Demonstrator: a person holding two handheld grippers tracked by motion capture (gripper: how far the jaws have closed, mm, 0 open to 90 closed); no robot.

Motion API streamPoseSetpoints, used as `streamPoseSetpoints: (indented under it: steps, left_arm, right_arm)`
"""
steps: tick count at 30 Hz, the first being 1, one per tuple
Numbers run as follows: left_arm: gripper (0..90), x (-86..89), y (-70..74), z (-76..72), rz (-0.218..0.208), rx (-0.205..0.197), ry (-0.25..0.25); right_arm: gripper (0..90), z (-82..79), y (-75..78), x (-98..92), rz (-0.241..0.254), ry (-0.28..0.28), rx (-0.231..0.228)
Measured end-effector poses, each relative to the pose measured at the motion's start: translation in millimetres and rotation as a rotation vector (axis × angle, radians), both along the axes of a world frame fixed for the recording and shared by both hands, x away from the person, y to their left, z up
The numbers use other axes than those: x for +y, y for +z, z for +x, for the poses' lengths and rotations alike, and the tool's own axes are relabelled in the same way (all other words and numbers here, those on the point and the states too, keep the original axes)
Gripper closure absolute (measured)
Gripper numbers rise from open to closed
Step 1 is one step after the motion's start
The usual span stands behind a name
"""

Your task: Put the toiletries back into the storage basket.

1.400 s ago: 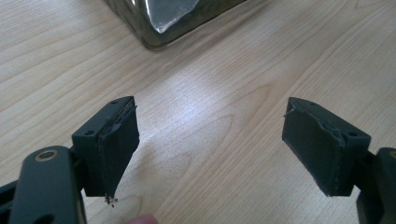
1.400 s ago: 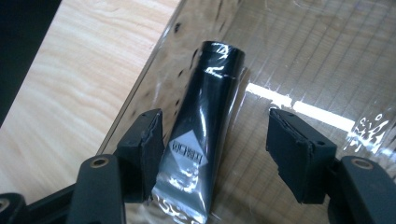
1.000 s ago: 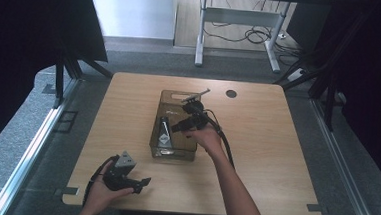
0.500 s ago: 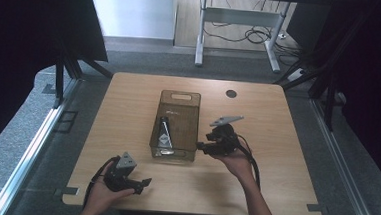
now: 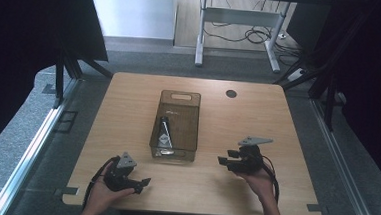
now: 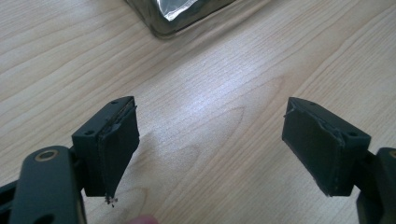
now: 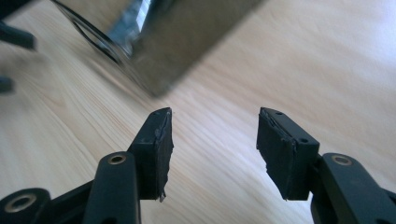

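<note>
Right gripper (image 5: 229,157) has pulled back out of the bin since a second ago and now sits over bare wood, right of the bin and near the table's front edge. Left gripper (image 5: 142,183) hasn't shifted from the front-left area.

Right gripper: black jaws parted with a clear gap, nothing between them, light wood grain showing through in the right gripper view (image 7: 212,149). Jaws point left toward the bin. Grey three-cornered plate on top, cable trailing back along the forearm.

Left gripper: jaws spread wide, empty, bare tabletop between the pads in the left gripper view (image 6: 210,149). Held in the person's left hand (image 5: 104,190), jaws pointing right.

Transparent smoky-brown rectangular plastic bin (image 5: 179,99) stands mid-table, long axis running away from the person, handle slot in its far end wall. Inside it lies a shiny silver foil pouch with a dark upper part (image 5: 165,134), toward the bin's near-left side. Bin's corner and a bit of foil show in the left gripper view (image 6: 180,14).

Light wooden table (image 5: 128,108) has a round black grommet hole (image 5: 231,94) near the far edge, right of the bin.
</note>
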State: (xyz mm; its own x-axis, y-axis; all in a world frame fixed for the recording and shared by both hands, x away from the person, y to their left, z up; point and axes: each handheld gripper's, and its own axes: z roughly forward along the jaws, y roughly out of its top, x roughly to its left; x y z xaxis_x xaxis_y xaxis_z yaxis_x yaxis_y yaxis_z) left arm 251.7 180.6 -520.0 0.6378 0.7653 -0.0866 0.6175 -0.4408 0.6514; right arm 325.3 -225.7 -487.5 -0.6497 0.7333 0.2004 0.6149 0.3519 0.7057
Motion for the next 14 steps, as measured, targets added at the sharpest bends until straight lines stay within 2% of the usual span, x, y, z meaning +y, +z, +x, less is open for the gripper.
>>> streamPoseSetpoints:
  steps: [1, 4, 6, 11, 14]
  left_arm:
    - [19.0, 0.0, -0.1, 0.0, 0.001, 0.000, -0.001]
    - [19.0, 0.0, 0.3, -0.4, 0.001, -0.002, -0.001]
    - [19.0, -0.1, 0.4, -0.6, 0.000, -0.003, -0.001]
    - [19.0, -1.1, 0.9, -1.2, -0.001, -0.004, -0.008]
    - [19.0, -0.4, 1.6, -1.1, -0.005, -0.005, -0.007]
  right_arm:
    - [45.3, 0.3, -1.8, -3.4, -0.017, -0.011, 0.002]
    - [45.1, 2.5, -5.1, -15.0, 0.007, -0.038, 0.019]
    - [45.0, 1.9, -6.3, -18.6, -0.001, -0.049, 0.010]
    - [43.0, 0.1, -7.5, -18.6, -0.008, -0.044, 0.001]
    - [42.3, -0.4, -7.9, -23.3, 0.007, -0.050, -0.007]
